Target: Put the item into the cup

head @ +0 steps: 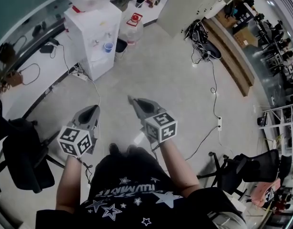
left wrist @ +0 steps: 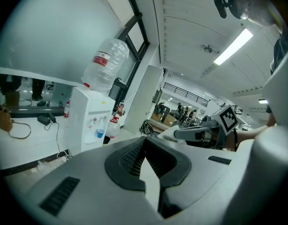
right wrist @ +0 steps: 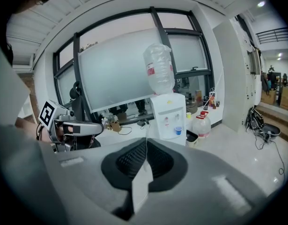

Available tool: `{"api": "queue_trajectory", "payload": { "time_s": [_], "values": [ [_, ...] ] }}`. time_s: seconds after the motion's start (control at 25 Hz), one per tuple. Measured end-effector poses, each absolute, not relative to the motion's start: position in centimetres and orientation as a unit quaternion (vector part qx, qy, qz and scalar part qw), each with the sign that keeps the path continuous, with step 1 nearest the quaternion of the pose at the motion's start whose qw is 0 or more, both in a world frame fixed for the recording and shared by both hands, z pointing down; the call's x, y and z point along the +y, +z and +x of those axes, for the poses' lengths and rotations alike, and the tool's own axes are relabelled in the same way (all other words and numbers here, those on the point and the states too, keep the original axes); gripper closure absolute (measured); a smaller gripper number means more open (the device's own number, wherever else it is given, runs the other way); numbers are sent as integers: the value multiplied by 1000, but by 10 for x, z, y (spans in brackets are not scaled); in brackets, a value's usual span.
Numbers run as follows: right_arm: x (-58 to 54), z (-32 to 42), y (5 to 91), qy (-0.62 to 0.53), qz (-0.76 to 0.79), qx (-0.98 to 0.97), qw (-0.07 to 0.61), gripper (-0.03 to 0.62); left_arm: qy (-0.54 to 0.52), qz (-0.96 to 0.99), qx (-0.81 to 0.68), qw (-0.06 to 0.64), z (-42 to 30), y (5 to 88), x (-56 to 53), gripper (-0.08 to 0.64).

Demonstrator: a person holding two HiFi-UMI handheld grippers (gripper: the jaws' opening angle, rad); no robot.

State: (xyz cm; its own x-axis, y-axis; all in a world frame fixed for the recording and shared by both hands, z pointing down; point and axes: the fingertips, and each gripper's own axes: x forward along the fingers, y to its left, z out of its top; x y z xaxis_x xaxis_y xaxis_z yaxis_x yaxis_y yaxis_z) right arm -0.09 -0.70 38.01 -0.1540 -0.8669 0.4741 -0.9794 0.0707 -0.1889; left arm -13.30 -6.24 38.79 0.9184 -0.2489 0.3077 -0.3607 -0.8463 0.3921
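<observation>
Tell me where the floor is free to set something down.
Free: the wide floor between the dispenser and the cable at the right. Crowded: beside the dispenser, where the jug stands, and by the chair at the left.

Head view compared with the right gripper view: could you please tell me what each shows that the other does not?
Only the head view: the person's star-print shirt and a black chair. Only the right gripper view: the large window, and the right gripper with pads meeting on nothing. Both: the water dispenser, the blue cup on its ledge, the spare jug beside it, and the left gripper.
</observation>
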Motion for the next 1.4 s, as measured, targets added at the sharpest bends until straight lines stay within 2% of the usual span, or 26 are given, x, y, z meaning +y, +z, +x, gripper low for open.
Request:
{"api": "queue_trajectory", "payload": {
  "time_s": [0.72,1.4],
  "values": [
    [-85,59,408,240,612,-745,111,592,127,938,-216,238,-96,411,-117,553],
    [-198,242,443,280,526,-792,131,592,145,898,-315,272,75,438,-214,553]
  ]
}}
